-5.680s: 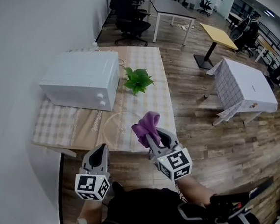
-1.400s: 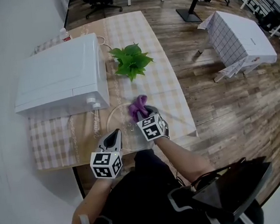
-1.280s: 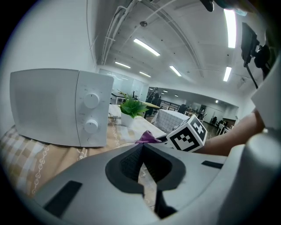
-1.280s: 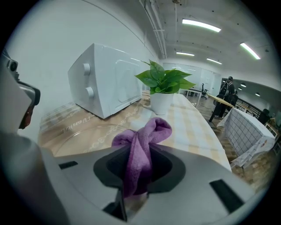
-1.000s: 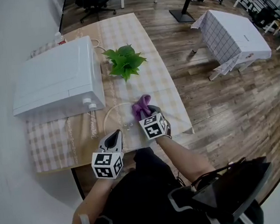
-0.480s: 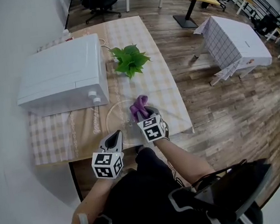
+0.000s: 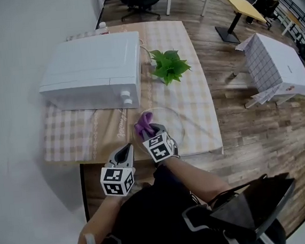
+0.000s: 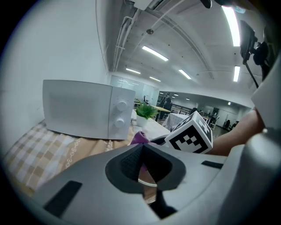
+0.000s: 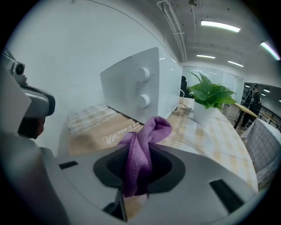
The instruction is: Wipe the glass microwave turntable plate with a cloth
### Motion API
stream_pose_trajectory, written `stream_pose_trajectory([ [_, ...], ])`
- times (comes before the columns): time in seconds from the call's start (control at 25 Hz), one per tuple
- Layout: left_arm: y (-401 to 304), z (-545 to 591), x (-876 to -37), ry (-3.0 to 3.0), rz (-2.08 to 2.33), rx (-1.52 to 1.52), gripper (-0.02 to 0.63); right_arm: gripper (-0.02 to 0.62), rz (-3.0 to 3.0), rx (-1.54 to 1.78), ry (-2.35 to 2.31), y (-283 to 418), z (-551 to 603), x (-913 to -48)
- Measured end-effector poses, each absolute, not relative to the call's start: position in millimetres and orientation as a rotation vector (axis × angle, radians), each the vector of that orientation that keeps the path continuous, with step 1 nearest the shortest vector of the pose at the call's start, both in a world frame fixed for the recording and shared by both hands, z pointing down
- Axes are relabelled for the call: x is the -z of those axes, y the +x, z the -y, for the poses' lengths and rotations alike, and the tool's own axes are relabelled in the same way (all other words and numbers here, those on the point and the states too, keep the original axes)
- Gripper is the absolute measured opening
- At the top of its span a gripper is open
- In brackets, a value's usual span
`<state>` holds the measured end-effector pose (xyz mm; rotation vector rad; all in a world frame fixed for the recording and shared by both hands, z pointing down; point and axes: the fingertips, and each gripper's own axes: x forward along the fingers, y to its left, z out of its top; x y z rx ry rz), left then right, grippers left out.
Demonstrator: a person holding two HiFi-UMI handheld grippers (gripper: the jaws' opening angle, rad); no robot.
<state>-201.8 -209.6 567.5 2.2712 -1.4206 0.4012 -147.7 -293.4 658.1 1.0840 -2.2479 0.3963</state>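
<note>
The clear glass turntable plate [image 7: 177, 121] lies on the checked tablecloth [image 7: 68, 136] near the table's front edge. My right gripper [image 7: 147, 131] is shut on a purple cloth [image 7: 143, 124], which bunches up out of its jaws at the plate's left edge. In the right gripper view the cloth [image 9: 142, 147] stands up between the jaws. My left gripper [image 7: 126, 149] hovers at the table's front edge, left of the plate, with its jaws closed together and nothing in them. The plate's rim [image 8: 148, 181] shows low in the left gripper view.
A white microwave [image 7: 91, 71] stands at the back left of the table, its knobs facing the plate. A small green potted plant [image 7: 169, 66] stands just beyond the plate. Wooden floor and a draped box [image 7: 275, 61] lie to the right.
My right gripper has carried the cloth from the plate's right part over to its left edge. The head view has swung. The left gripper has hardly moved.
</note>
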Motion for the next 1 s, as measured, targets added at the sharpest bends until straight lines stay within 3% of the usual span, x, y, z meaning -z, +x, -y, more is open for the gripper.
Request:
stream_pose_trajectory([
  [0.4,-234,208,-572,2.185,1.496,-0.409,0.003,0.097,2.239,-0.404,0.99,-185,294,-679],
  [1.0,-201,220,-583,2.236,1.402,-0.452,0.003,0.097,2.197,-0.444,1.077,-136,299,-685],
])
